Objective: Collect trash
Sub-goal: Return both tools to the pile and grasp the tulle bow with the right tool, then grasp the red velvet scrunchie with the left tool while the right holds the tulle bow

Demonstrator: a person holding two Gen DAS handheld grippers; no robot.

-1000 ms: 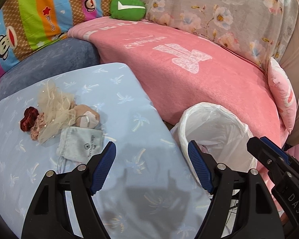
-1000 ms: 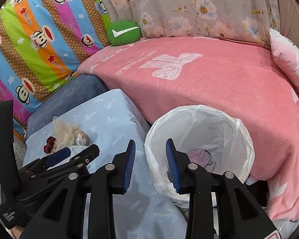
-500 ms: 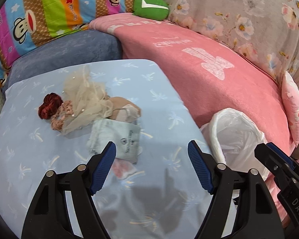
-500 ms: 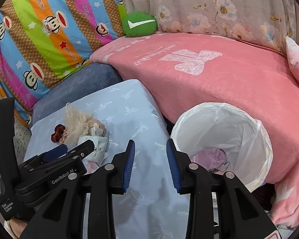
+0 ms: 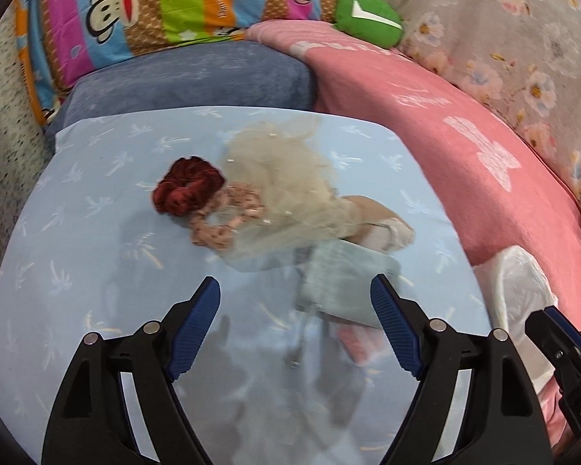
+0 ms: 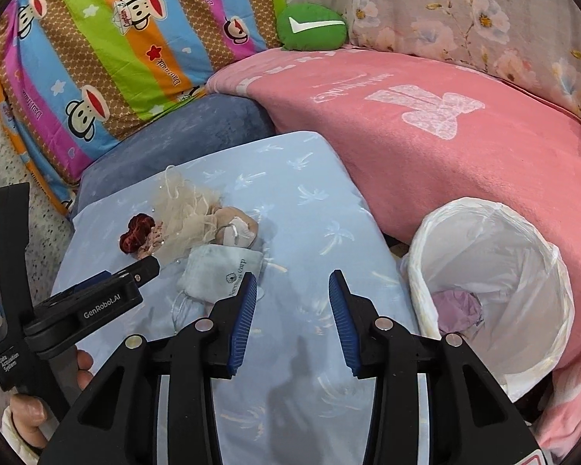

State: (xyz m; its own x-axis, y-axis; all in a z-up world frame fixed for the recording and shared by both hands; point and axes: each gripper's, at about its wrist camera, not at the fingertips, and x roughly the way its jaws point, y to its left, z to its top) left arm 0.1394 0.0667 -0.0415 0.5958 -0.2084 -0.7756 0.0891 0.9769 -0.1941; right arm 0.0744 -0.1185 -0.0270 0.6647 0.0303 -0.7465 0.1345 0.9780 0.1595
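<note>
Bedding, pink blanket [image 6: 464,162]: largest item, spread behind and to the right of the light blue cushion [image 6: 313,209], which serves as landmark.
Striped monkey-print quilt [image 6: 108,42]: behind the cushion, upper left.
Floral cover [image 6: 464,11]: behind the cushion, upper right.
Dark blue cushion [image 6: 182,131]: touching the far edge of the landmark.
Bin, white-lined [image 6: 492,271]: just beside the cushion's right edge; purple scrap [image 6: 459,308] inside.
Green pillow [image 6: 311,27]: well behind the cushion, on the blanket's far edge.
Trash heap, on the cushion's left-centre: beige tulle [image 5: 286,190], pale drawstring pouch [image 6: 220,271], tan item with white band [image 6: 238,230], red scrunchie [image 5: 188,190], spotted pink scrunchie [image 5: 222,224]; all touching one another.
Left gripper [image 5: 294,325]: above the cushion's near part, jaws wide and just been opening, nothing between the pads; the pouch lies beyond its right finger.
Right gripper [image 6: 292,310]: above the cushion's near right, jaws partly apart and just been opening, holding nothing.
</note>
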